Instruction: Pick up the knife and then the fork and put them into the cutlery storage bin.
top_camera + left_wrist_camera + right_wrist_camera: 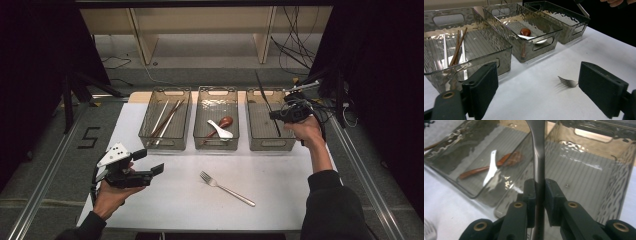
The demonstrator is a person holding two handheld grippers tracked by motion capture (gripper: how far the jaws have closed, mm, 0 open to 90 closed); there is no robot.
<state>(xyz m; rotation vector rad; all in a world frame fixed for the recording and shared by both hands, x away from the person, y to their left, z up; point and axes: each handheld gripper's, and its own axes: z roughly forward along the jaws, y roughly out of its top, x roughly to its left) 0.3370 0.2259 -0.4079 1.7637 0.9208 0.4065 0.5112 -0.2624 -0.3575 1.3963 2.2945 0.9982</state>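
Right tongs (pixel 539 195) clamp a metal utensil (pixel 538 150) by its handle, over the right bin (pixel 260 142) at the worktop's far edge. Lower it flat inside before releasing. Left tongs (pixel 537 90) open, idle; fork (pixel 226 188) lies near the front edge

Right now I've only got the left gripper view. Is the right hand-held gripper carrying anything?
Observer: Yes. The right hand-held gripper is shut on the handle of a slim metal utensil.
Operator: Where is it holding that?
Observer: Over the right bin, the utensil running along the bin's length.
Operator: My jaw hides most of the fork. How does it lie?
Observer: The whole fork lies flat on the white table, tines toward the left bin side, handle toward the person's right arm, clear of both grippers.
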